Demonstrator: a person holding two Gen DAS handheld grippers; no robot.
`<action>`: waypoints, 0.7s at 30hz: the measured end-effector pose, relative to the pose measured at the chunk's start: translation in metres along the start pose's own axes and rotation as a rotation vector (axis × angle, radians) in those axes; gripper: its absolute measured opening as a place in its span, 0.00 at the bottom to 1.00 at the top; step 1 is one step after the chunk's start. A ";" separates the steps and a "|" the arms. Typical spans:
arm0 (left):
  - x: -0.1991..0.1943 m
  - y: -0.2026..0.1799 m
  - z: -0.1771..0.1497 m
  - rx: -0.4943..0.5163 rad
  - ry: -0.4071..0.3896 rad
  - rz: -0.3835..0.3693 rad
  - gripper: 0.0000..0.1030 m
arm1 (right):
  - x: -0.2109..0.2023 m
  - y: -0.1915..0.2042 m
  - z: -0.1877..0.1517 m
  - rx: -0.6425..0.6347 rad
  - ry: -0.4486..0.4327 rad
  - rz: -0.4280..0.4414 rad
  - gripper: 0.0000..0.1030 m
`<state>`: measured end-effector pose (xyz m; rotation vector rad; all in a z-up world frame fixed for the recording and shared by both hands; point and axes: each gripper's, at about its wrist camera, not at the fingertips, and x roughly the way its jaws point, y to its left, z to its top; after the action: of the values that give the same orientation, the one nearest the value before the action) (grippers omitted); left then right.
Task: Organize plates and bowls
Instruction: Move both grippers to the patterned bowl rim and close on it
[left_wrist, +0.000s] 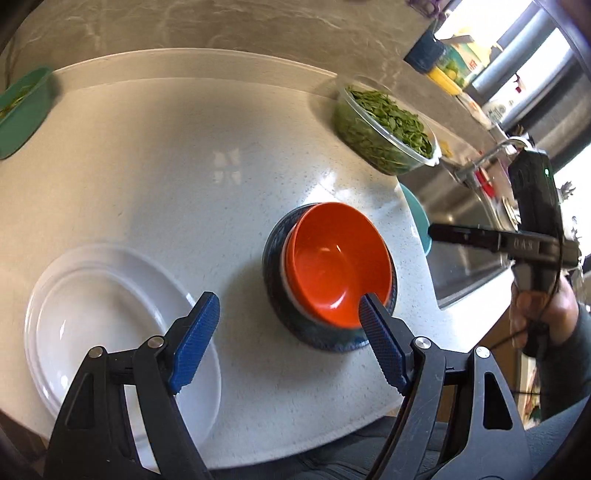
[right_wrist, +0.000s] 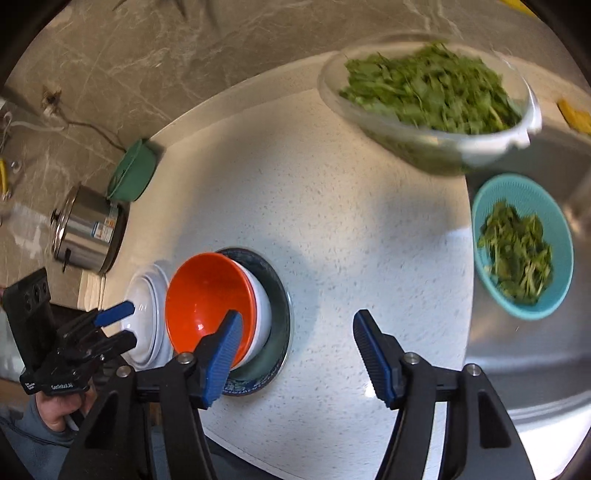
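In the left wrist view, your left gripper (left_wrist: 288, 308) is spread wide and holds nothing. The orange bowl (left_wrist: 338, 266) sits nested in a white bowl (left_wrist: 286, 275), and both sit in a dark bowl (left_wrist: 328, 330), near the counter's (left_wrist: 184, 177) right edge by the sink (left_wrist: 461, 258). The plates (left_wrist: 107, 317) lie stacked near the front edge, on the left. So stacking looks mostly done, I think; perhaps only moving the stacks is left.

In the right wrist view, your right gripper (right_wrist: 295, 325) is also wide apart and empty, above the front edge. The middle of the counter is bare; the greens bowl (right_wrist: 432, 103) stands at the back edge, and a colander (right_wrist: 522, 247) is in the sink.
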<state>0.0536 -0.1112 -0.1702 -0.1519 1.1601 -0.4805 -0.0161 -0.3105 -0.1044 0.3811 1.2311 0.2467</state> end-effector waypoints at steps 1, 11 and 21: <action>-0.006 -0.001 -0.004 0.005 -0.016 0.005 0.75 | -0.004 0.003 0.002 -0.023 -0.008 -0.007 0.64; -0.034 0.001 -0.051 -0.154 -0.090 0.034 0.75 | -0.012 0.021 0.018 -0.153 0.036 -0.047 0.64; -0.003 -0.026 -0.099 -0.529 -0.198 0.231 0.75 | 0.036 0.021 0.049 -0.446 0.215 0.079 0.64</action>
<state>-0.0444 -0.1202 -0.1980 -0.5053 1.0722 0.0543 0.0424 -0.2850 -0.1129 0.0145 1.3299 0.6296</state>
